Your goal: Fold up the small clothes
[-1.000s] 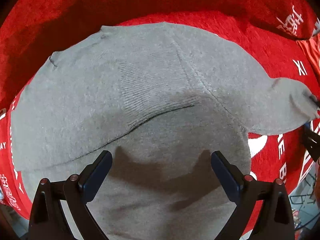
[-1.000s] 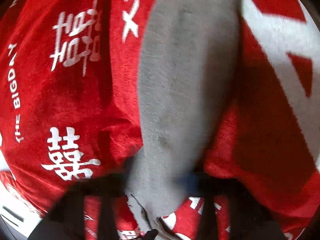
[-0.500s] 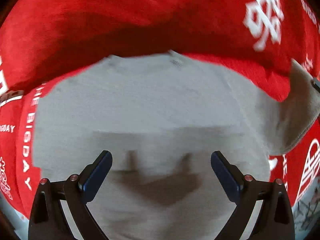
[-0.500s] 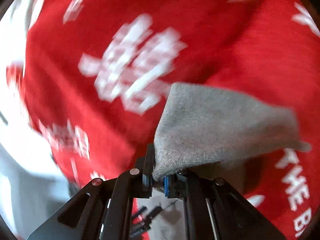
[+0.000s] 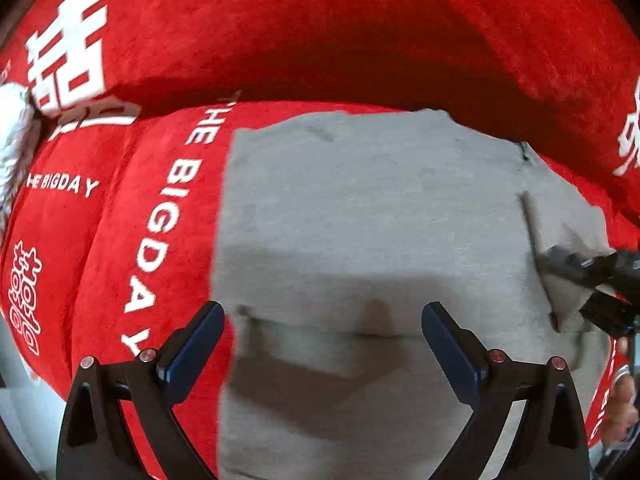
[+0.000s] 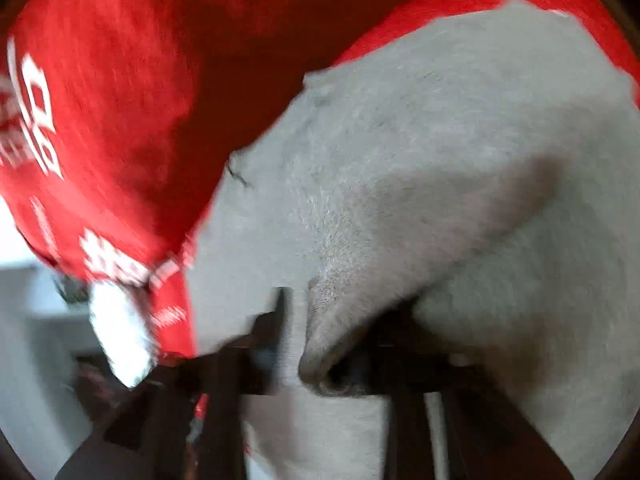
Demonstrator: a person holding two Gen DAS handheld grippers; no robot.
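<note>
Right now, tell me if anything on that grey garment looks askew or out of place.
One thing: at the right edge of the grey garment, a folded-over flap stands bunched rather than flat, with the opening right gripper around it. The rest lies smooth on the red blanket.

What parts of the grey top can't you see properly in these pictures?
- Left wrist view: the grey top's near end is cut off by the picture's bottom edge.
- Right wrist view: motion blur smears the right hand-held gripper, opening with a grey fold between its fingers; contact unclear.
- Both views: the top's underside is hidden against the red blanket.
</note>
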